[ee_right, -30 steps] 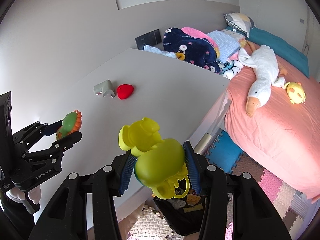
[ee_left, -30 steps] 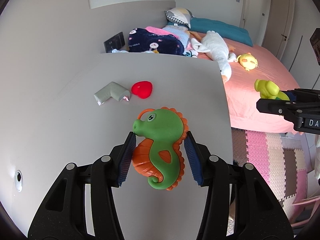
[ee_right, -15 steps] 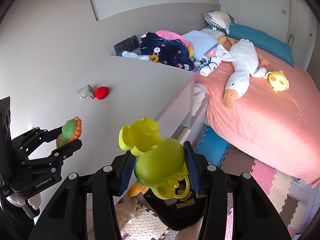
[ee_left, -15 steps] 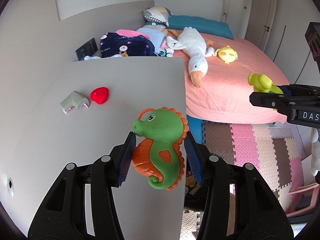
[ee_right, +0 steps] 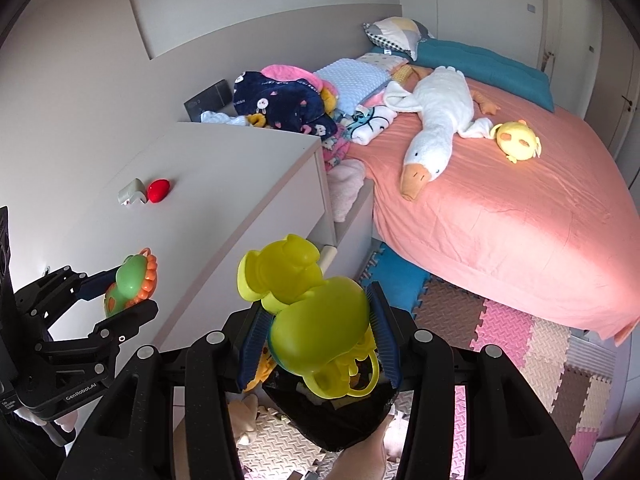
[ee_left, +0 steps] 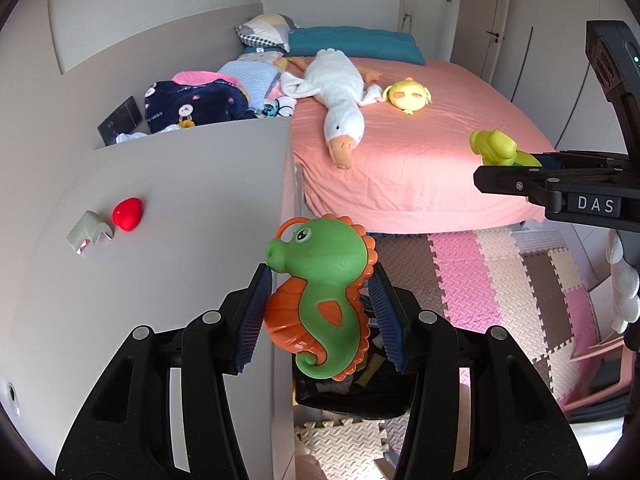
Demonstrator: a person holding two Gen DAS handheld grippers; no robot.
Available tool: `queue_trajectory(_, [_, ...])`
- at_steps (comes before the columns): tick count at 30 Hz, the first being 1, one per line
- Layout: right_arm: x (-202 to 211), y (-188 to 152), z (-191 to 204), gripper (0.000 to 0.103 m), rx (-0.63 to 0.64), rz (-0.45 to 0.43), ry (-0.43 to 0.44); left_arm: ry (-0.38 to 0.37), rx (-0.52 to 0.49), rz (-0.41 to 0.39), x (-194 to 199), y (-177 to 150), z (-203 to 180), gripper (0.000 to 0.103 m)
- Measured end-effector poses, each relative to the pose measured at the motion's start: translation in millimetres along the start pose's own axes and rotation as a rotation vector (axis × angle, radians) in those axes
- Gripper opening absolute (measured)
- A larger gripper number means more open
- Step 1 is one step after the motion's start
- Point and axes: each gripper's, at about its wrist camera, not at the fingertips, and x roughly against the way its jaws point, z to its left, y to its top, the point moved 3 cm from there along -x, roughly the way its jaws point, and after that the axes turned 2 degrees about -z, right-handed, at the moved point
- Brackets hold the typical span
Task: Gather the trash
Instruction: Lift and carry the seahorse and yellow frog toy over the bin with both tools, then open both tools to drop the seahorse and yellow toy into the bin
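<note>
Right wrist view: each hand-held gripper, right (ee_right: 316,344) and left (ee_left: 318,312), clamps a toy, yellow toy (ee_right: 312,316) and seahorse toy (ee_left: 320,296), above the black bin (ee_right: 340,420), apparently for dropping.

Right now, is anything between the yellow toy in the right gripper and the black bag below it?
Nothing: the right wrist view shows yellow toy hanging directly over black bag.

The black bag (ee_left: 352,396) on the floor is mostly hidden behind the green seahorse toy (ee_left: 320,300) in the left wrist view, so the things inside it cannot be made out. In the right wrist view the bag (ee_right: 332,420) is covered by the yellow toy (ee_right: 316,320). The pale thing (ee_left: 624,280) to the right of the bag is cut off by the picture's edge and cannot be told.
</note>
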Motion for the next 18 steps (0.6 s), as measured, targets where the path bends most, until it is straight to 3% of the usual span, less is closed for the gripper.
queue_trajectory(15, [-4,-7,-38,0.051,-0.052,0.027,-0.048,-0.056,-0.092,0.064,-18,-4,-49,0.051])
queue_trajectory(16, [-6,-6,-37,0.060,-0.047,0.034,-0.063,-0.053,-0.095,0.070,-20,-5,-50,0.063])
queue_trajectory(17, [-7,-5,-36,0.066,-0.041,0.034,-0.083,-0.040,-0.094,0.067,-19,-5,-50,0.082])
queue_trajectory(18, [-6,-3,-35,0.074,-0.035,0.023,-0.100,-0.023,-0.094,0.056,-18,-5,-48,0.088])
